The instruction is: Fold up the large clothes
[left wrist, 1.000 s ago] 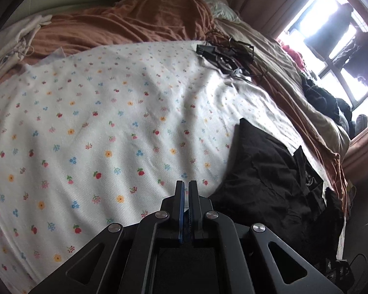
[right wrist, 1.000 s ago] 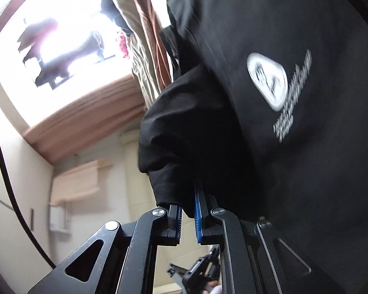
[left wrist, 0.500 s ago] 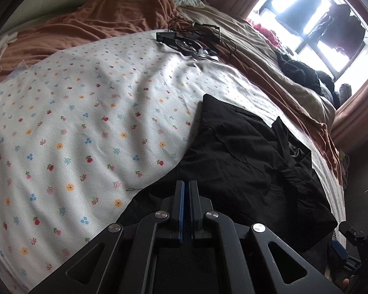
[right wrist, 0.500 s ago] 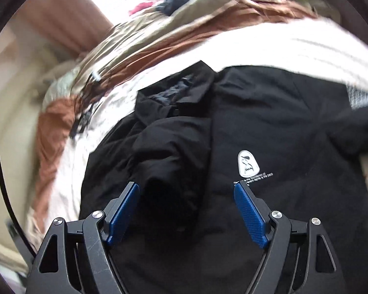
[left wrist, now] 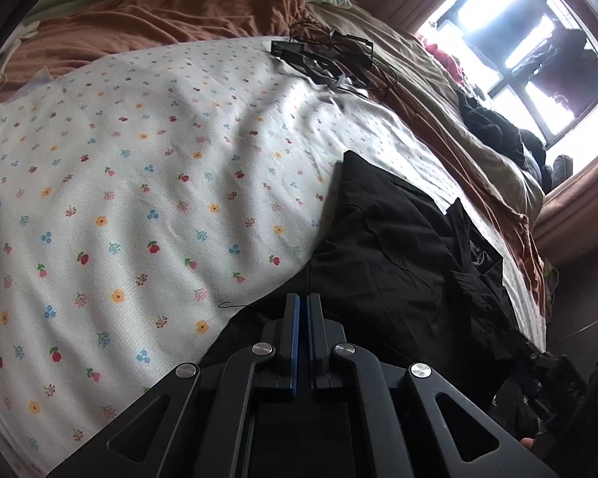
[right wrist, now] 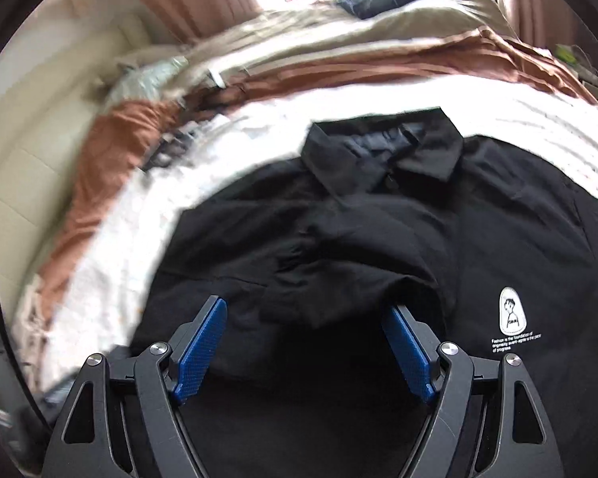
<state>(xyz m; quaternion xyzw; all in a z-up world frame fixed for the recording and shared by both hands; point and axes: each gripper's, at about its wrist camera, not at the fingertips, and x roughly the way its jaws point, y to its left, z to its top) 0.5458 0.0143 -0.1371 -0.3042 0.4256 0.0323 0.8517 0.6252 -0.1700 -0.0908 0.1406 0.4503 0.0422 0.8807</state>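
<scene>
A black collared shirt [right wrist: 378, 239] lies front-up on the floral sheet [left wrist: 159, 179], its collar [right wrist: 382, 151] toward the window and a white logo [right wrist: 510, 310] on the chest. One sleeve [right wrist: 339, 279] is folded in over the body. My right gripper [right wrist: 305, 306] hovers above that folded sleeve, open, with blue pads [right wrist: 203, 342] wide apart and touching no cloth. My left gripper [left wrist: 302, 298] is shut with nothing visible between its fingers, over the shirt's [left wrist: 390, 247] near edge.
A black device with tangled cables [left wrist: 319, 59] sits at the far end of the sheet. A brown blanket [left wrist: 159, 20] is bunched beyond it. Beige bedding and a dark clothes pile [left wrist: 498, 131] lie toward the bright window [left wrist: 518, 40].
My right gripper let go of the black sleeve, opened wide, rose and rolled; the sleeve now lies folded on the shirt. The left view swung a little toward the shirt.
</scene>
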